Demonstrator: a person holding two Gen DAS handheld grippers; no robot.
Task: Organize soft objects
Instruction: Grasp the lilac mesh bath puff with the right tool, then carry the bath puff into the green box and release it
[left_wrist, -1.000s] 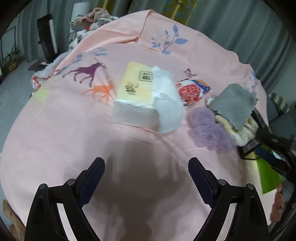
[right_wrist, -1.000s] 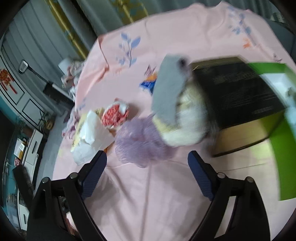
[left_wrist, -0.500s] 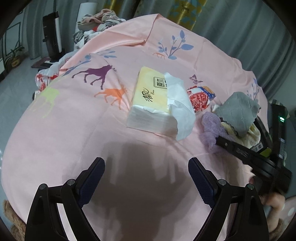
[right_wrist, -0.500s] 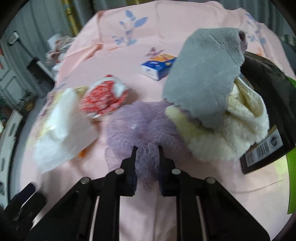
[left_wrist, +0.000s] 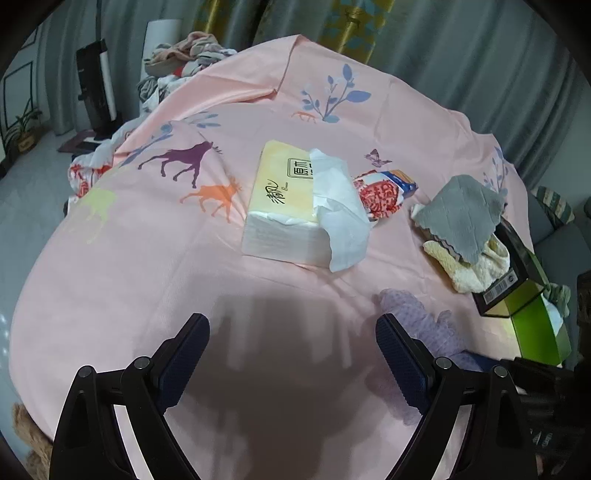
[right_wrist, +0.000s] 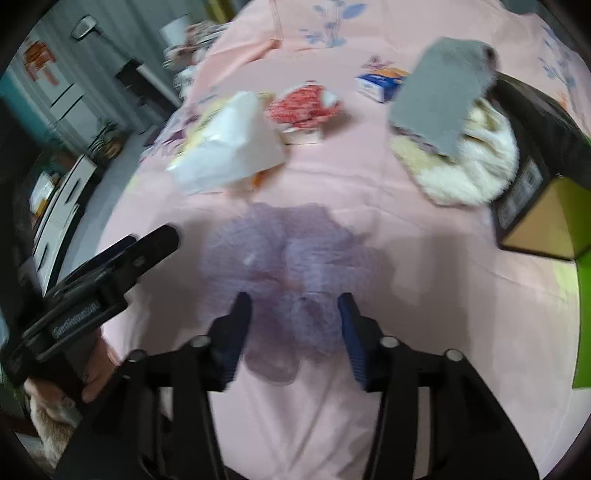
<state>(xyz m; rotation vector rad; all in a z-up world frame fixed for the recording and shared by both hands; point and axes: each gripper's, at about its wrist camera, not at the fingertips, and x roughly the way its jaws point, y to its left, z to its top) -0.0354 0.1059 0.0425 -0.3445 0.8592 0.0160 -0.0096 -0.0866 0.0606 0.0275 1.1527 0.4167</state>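
A purple mesh bath pouf (right_wrist: 291, 258) lies on the pink sheet; it also shows in the left wrist view (left_wrist: 421, 325). My right gripper (right_wrist: 293, 317) is part open, its fingers on either side of the pouf's near end. A grey cloth (left_wrist: 461, 214) rests on a cream towel (left_wrist: 472, 266), beside the black-and-green box (left_wrist: 524, 280). A yellow tissue pack (left_wrist: 284, 199) with a white tissue pulled out sits mid-sheet. My left gripper (left_wrist: 291, 343) is open and empty above bare sheet.
A red-patterned packet (left_wrist: 380, 195) and a blue-orange tissue packet (right_wrist: 380, 83) lie behind the tissue pack. A pile of clothes (left_wrist: 184, 55) sits at the far left. The left gripper's body (right_wrist: 96, 288) shows at the left of the right wrist view.
My right gripper shut on the pouf, dragged it toward the near edge away from the towels, and has now opened partway. The left gripper drew back slightly.
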